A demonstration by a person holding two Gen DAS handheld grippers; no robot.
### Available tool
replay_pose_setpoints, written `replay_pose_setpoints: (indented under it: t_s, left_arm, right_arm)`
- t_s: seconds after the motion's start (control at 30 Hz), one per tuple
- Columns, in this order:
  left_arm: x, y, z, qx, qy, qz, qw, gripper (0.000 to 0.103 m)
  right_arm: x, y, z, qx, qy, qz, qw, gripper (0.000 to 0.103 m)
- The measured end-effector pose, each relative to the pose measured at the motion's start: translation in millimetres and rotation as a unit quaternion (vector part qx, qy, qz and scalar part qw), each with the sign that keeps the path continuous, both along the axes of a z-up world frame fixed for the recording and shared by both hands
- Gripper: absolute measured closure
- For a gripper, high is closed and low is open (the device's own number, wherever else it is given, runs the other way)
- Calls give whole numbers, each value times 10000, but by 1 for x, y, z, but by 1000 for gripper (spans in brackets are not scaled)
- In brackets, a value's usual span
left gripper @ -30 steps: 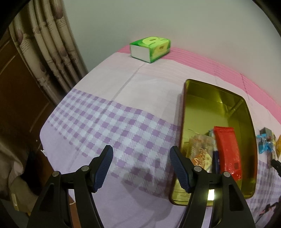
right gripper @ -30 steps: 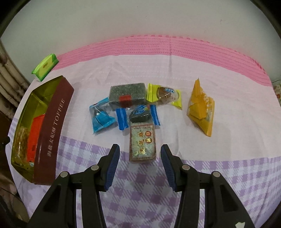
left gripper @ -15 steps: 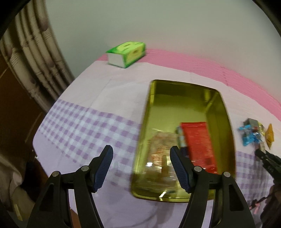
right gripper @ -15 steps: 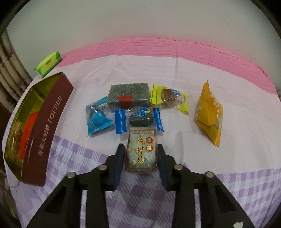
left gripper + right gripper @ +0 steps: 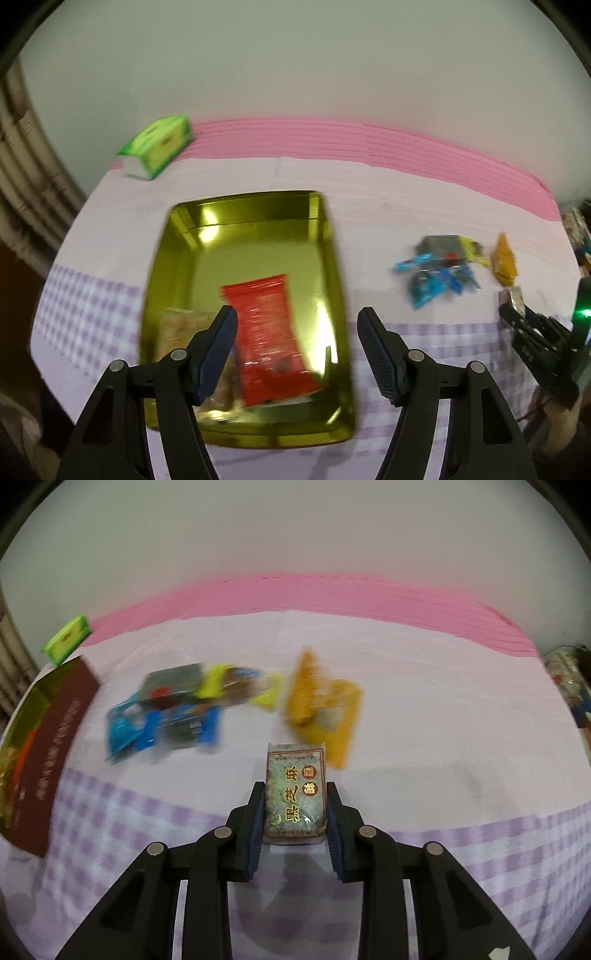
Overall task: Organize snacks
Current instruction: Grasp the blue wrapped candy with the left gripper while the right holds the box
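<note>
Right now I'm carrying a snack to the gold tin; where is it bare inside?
The rectangular gold metal tin is bare across its far half, beyond the red foil packet. Its near end is crowded: the red packet lies beside a pale clear-wrapped snack.

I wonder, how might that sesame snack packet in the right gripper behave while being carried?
The sesame snack packet keeps its block shape between the right gripper pads, so probably stiff. Its glossy wrapper may be slippery. It looks small, likely light.
</note>
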State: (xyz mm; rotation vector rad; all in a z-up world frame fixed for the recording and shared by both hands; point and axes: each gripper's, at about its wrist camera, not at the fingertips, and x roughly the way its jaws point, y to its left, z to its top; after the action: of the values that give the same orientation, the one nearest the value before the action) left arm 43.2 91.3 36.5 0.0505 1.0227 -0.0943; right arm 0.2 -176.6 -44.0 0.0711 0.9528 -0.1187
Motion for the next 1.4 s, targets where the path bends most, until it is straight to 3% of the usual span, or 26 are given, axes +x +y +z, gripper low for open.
replay_pose_setpoints:
  t_s: [0.27,0.5,0.77,0.87,1.1,1.23,1.4]
  left_arm:
    - [22,-43,-9,-551,412,-216,9974,35]
    - [48,-72,-27,-783,689,-189,9944,36]
    - [72,-91,-51,-949,1073,-90,9897,53]
    - [77,-97,-58,-1045,1183,-108,9874,54]
    - [86,-107,-70,-1000,1236,-73,9873,55]
    - [89,-110,-78,-905,1304,-85,9873,68]
    - [85,-110,-78,-801,1250,-204,9887,72]
  right_arm:
    - [-3,-26,-4,-135,-309,-250,9991,75]
    - [-6,-31,-2,-105,-321,-254,9991,75]
    - [-7,-32,-2,-35,-335,-250,9991,74]
    - [-7,-32,-2,-43,-333,-246,9991,74]
    - [-7,-32,-2,-28,-334,-236,9992,73]
    - [-7,-33,-2,-27,-335,-239,9992,73]
    - [-7,-33,-2,-28,-335,-238,9992,73]
